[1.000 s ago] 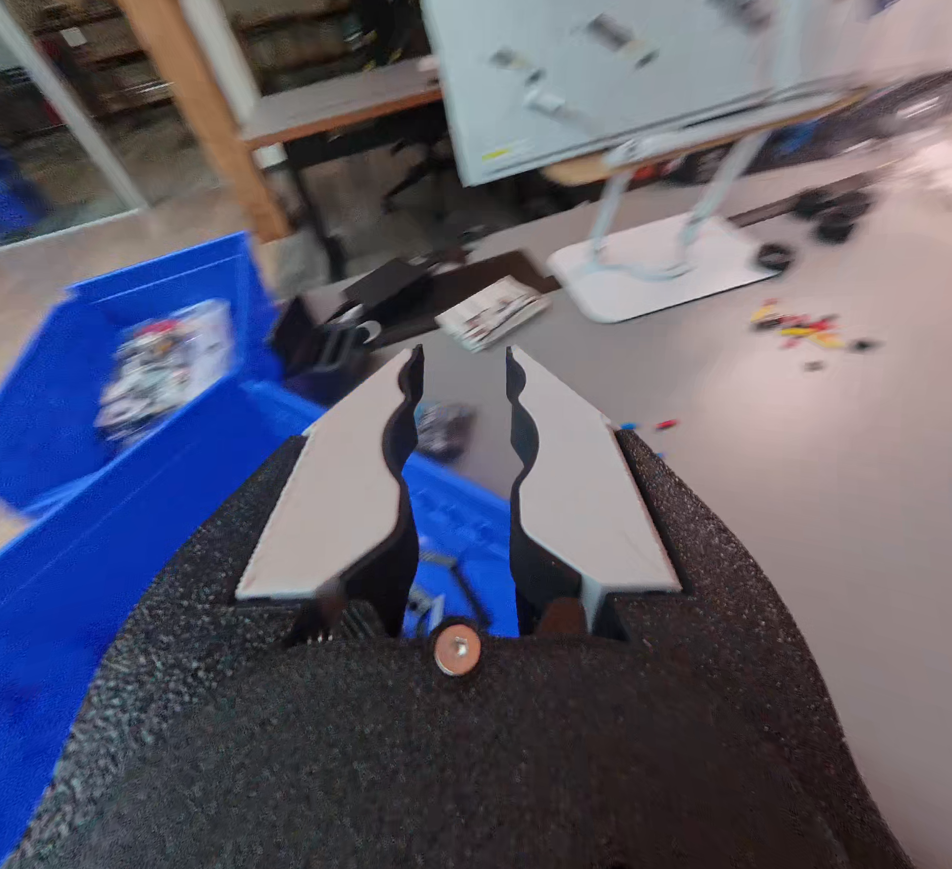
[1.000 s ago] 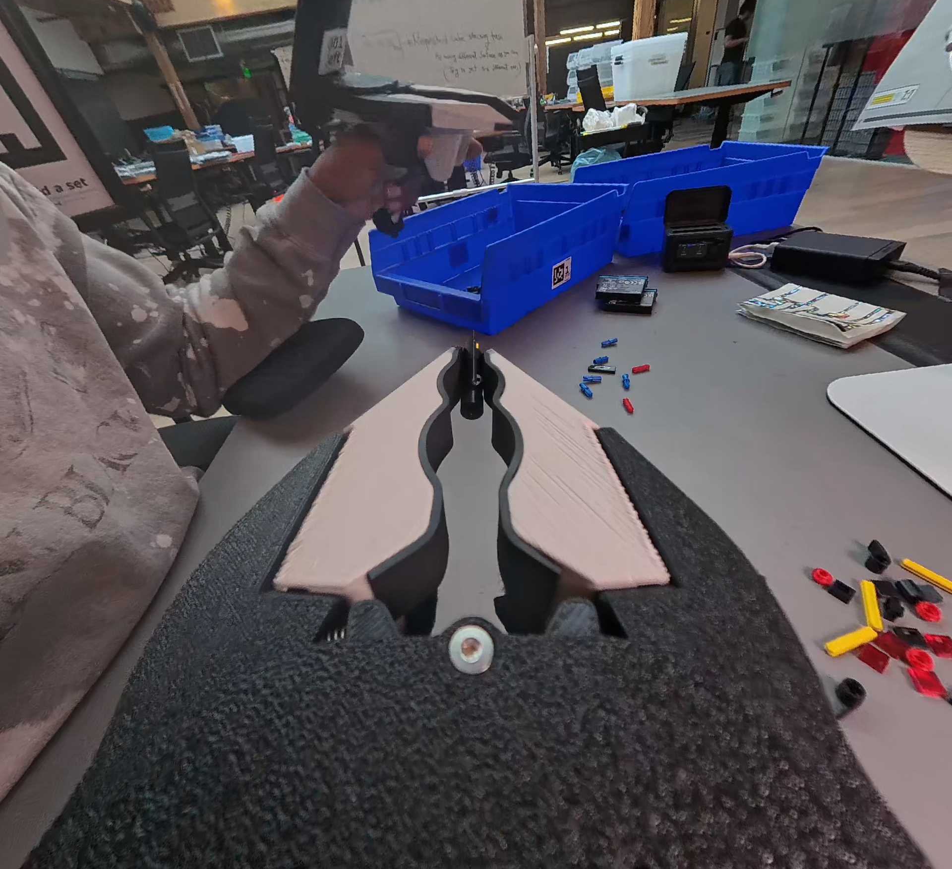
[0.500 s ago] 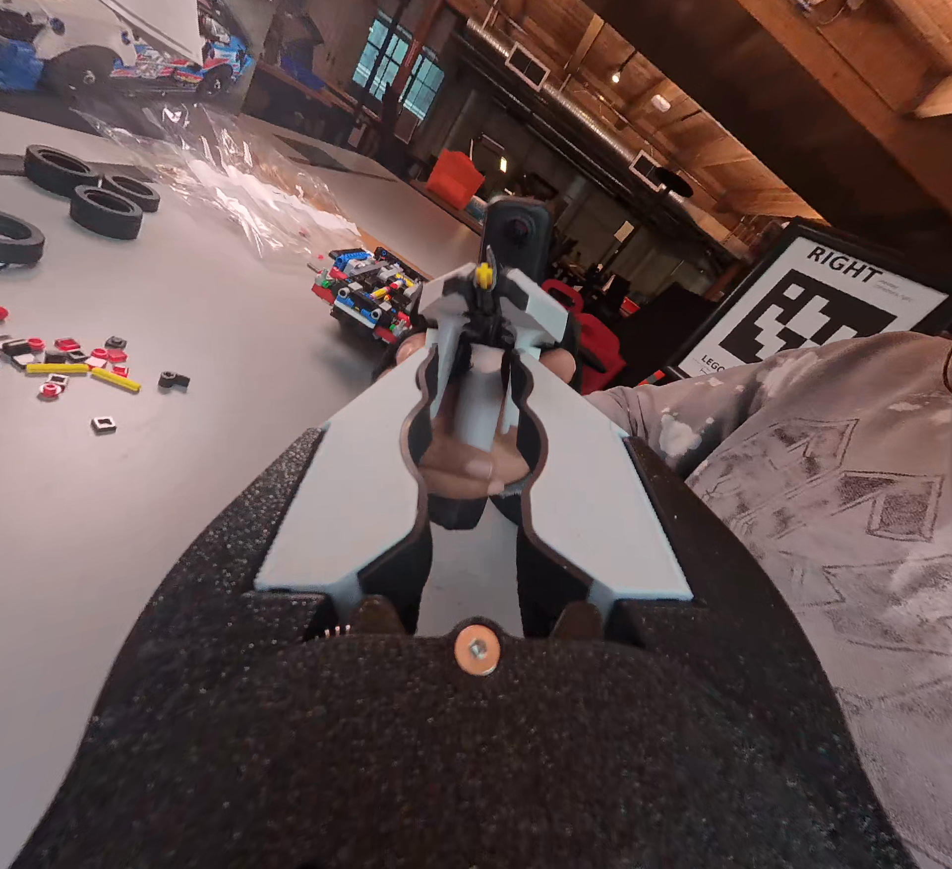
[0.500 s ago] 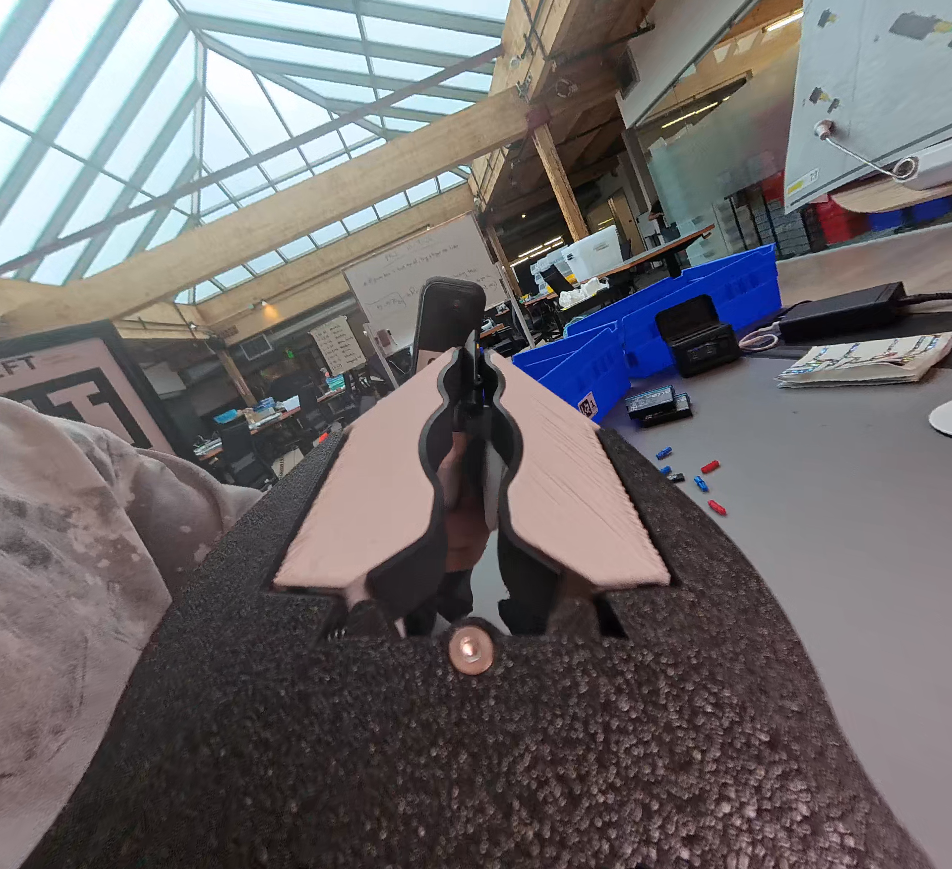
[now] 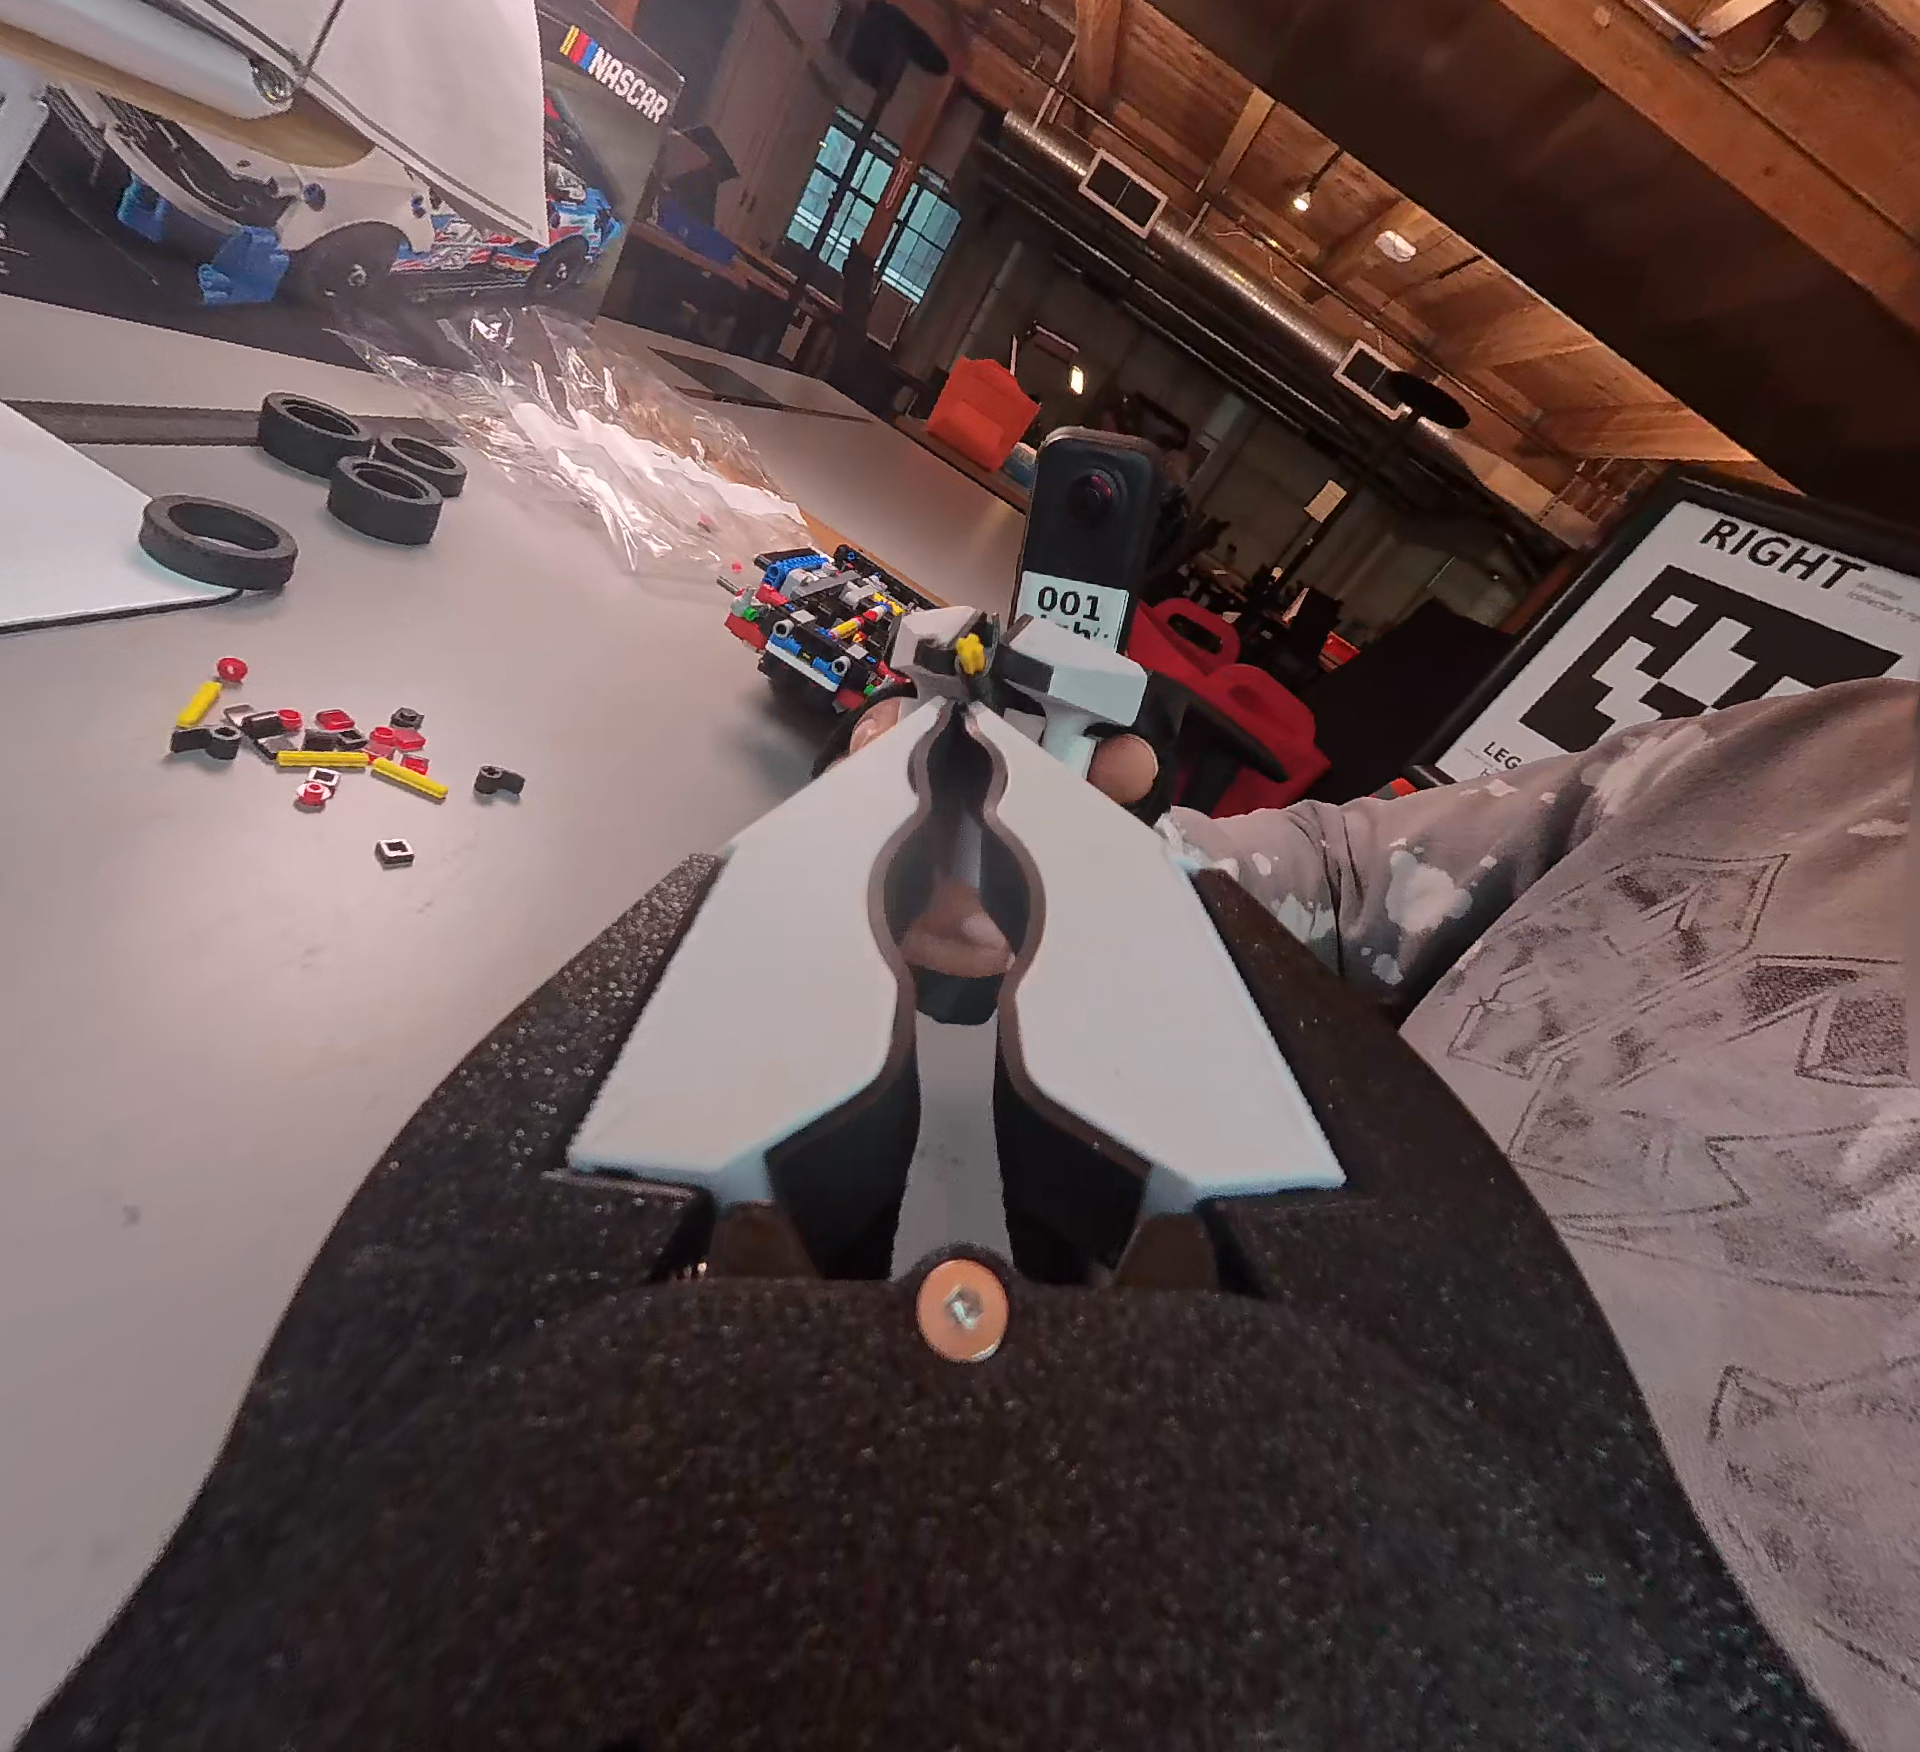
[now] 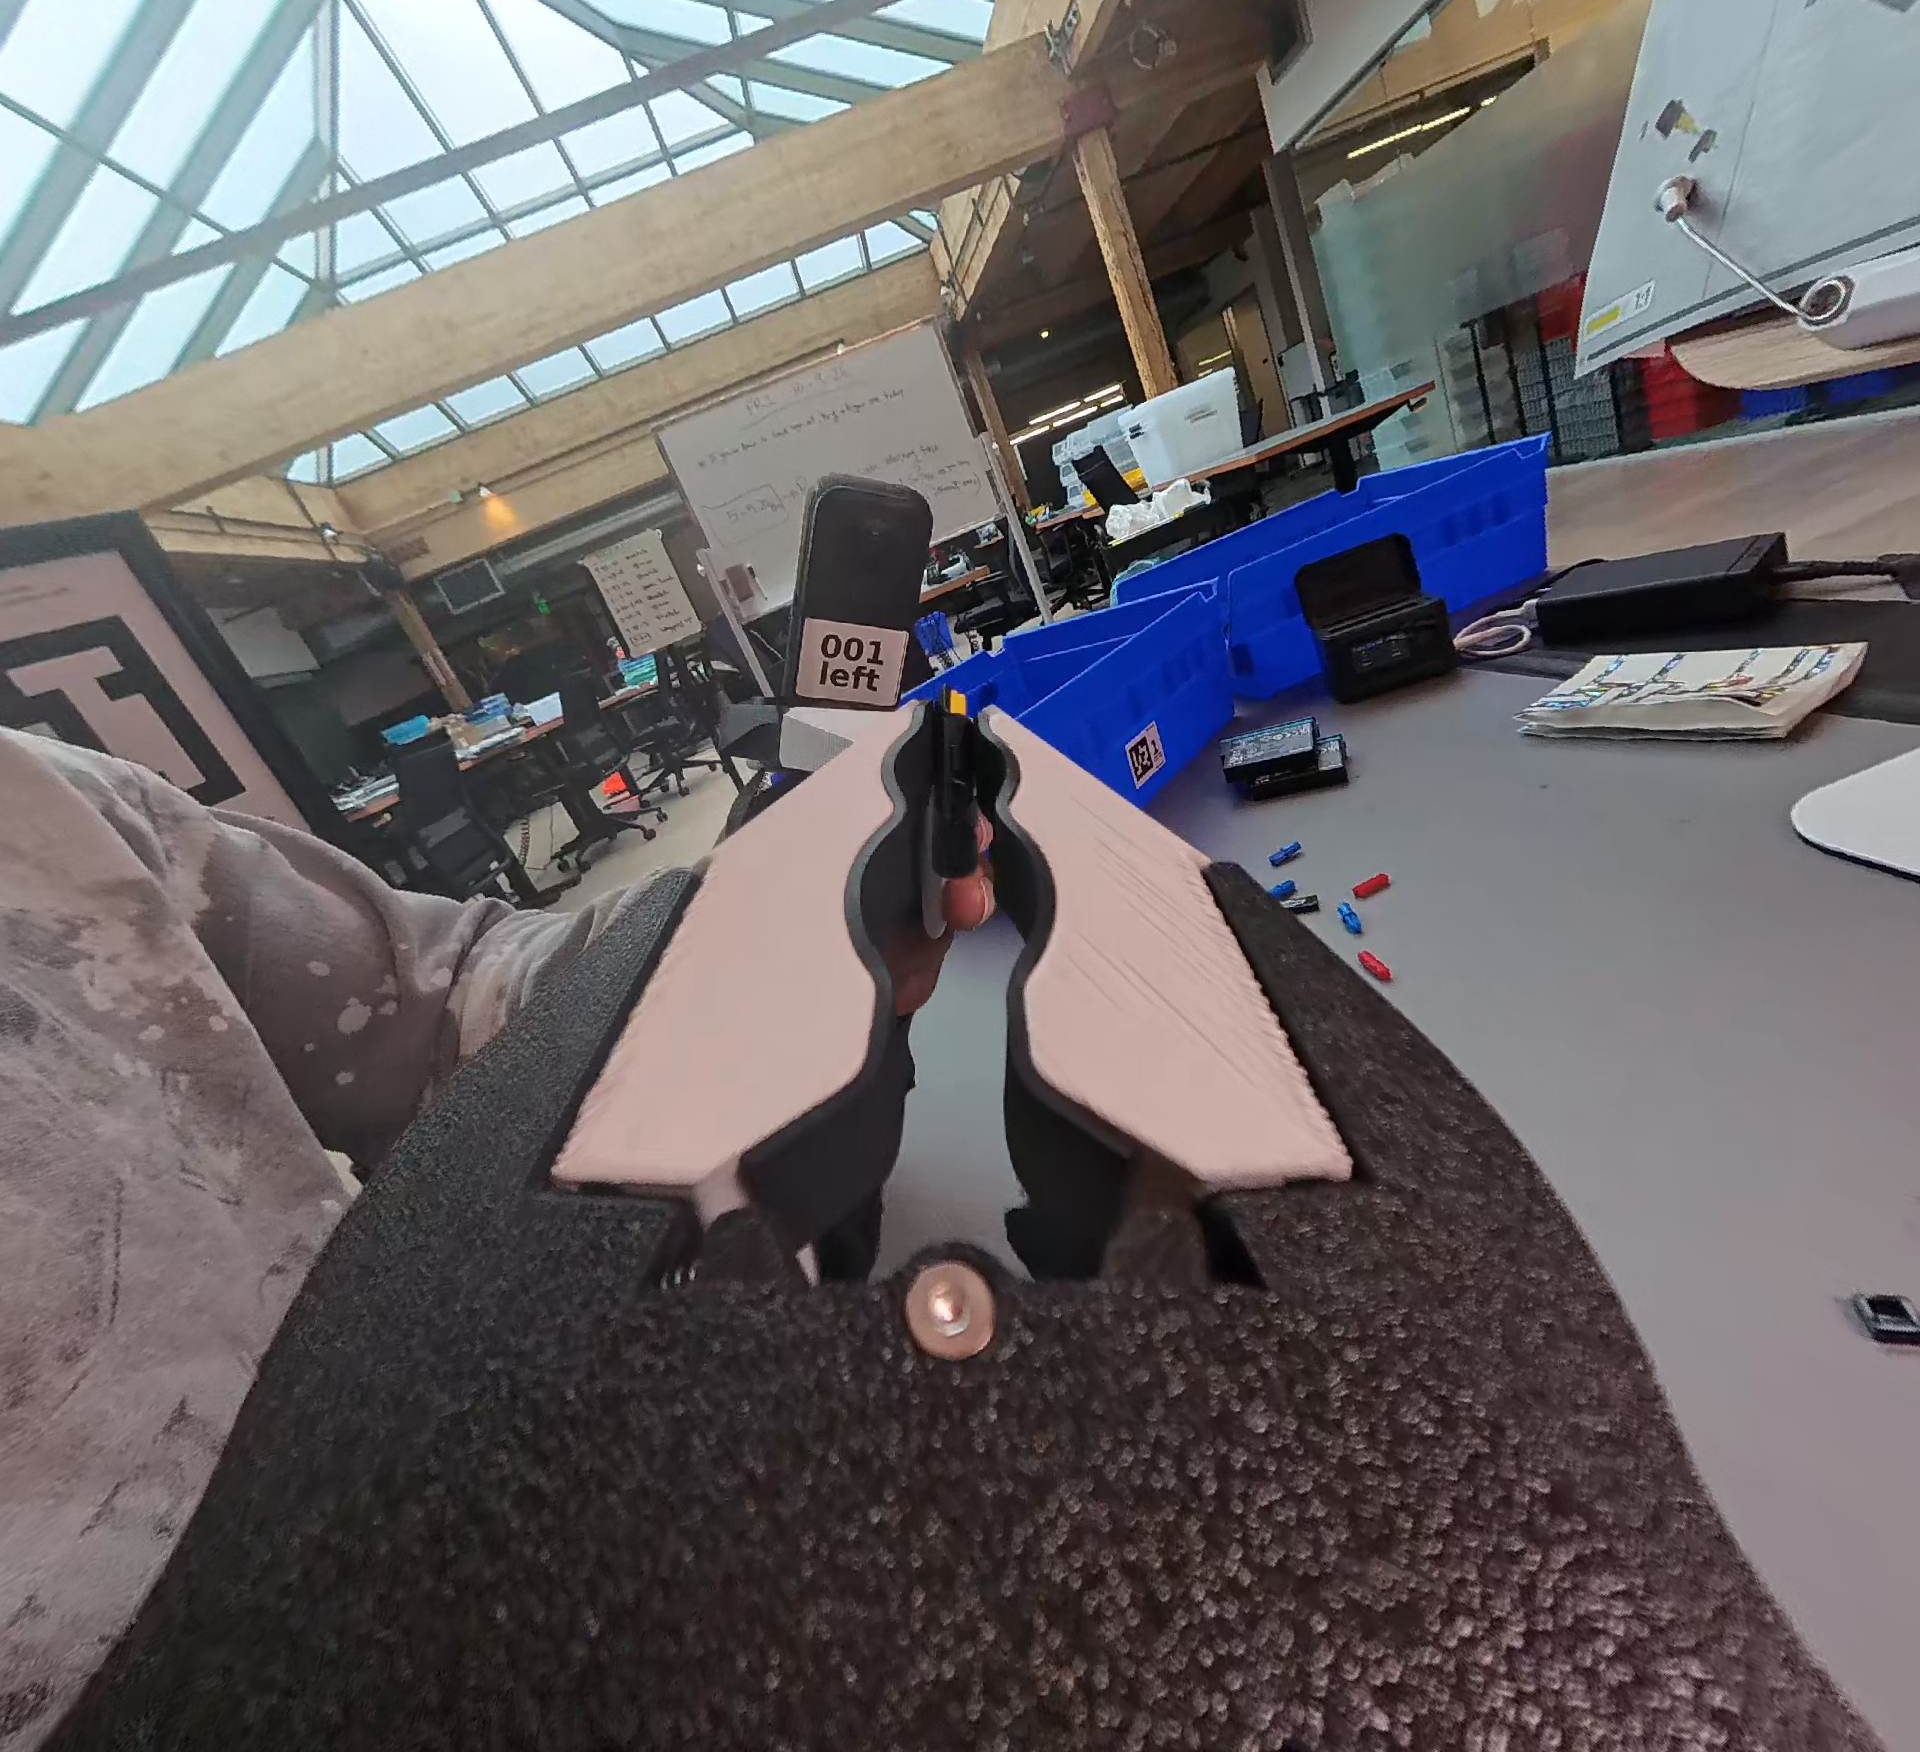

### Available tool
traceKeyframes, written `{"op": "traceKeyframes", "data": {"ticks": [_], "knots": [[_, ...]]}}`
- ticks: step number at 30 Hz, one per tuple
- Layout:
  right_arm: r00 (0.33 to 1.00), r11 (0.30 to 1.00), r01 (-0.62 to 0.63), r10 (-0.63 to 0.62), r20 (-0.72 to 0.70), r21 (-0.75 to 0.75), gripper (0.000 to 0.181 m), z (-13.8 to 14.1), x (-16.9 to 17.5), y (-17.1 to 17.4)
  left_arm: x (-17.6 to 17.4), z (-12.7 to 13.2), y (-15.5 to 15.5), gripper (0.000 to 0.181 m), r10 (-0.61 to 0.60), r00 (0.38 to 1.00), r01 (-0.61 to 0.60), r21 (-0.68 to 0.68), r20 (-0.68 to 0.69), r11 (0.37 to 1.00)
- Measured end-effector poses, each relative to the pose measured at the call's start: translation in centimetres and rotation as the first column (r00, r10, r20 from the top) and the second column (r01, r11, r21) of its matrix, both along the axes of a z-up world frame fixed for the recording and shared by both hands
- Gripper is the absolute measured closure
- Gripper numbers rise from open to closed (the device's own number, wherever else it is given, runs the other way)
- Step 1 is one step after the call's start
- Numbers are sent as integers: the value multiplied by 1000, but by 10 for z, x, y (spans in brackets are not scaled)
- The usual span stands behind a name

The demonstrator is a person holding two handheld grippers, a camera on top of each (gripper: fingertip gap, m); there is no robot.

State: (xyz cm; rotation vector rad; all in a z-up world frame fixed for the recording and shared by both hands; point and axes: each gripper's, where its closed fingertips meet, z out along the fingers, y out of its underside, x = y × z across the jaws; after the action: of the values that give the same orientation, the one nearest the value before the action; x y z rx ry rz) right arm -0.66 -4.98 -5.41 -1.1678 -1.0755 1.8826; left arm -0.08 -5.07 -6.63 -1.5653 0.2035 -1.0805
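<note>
Left wrist view: the left gripper (image 5: 961, 715) is raised above the grey table (image 5: 312, 975), fingertips closed together at the yellow-tipped black pin (image 5: 971, 653) held out by the right gripper (image 5: 1013, 663); whether the left grips it cannot be told. Loose bricks (image 5: 322, 746) and black tyres (image 5: 353, 466) lie well apart (left side).

Right wrist view: the right gripper (image 6: 951, 726) is clamped on the pin (image 6: 951, 788). Blue bins (image 6: 1299, 622) stand behind.

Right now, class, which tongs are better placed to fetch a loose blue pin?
Left, probably. The right tongs are shut on a small black part, and the blue pins lie toward the left tongs, near the blue bins.
</note>
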Motion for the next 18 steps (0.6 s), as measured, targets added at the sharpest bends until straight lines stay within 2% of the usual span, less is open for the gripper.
{"op": "traceKeyframes", "data": {"ticks": [4, 7, 9, 14, 18], "knots": [[1000, 1000, -9, 9, 9, 1, 173, -3, 0, 0, -6, -1, -4, 181, -11, 999, 11, -5, 36, 1000], [1000, 1000, -16, 16, 22, 17, 173, -7, -2, -3, -9, -3, -4, 169, -21, 998, 23, -28, 64, 999], [999, 999, -22, 21, 31, 30, 174, -10, -3, -5, -6, -1, -7, 170, -55, 995, 56, -19, 82, 998], [999, 991, -2, -3, 39, 137, 174, -16, -4, -8, -5, -3, -7, 175, -63, 991, 69, -54, 115, 996], [999, 960, 11, -19, 26, 282, 174, -18, -1, -10, -3, -6, -9, 176, -106, 979, 124, -95, 172, 988]]}}
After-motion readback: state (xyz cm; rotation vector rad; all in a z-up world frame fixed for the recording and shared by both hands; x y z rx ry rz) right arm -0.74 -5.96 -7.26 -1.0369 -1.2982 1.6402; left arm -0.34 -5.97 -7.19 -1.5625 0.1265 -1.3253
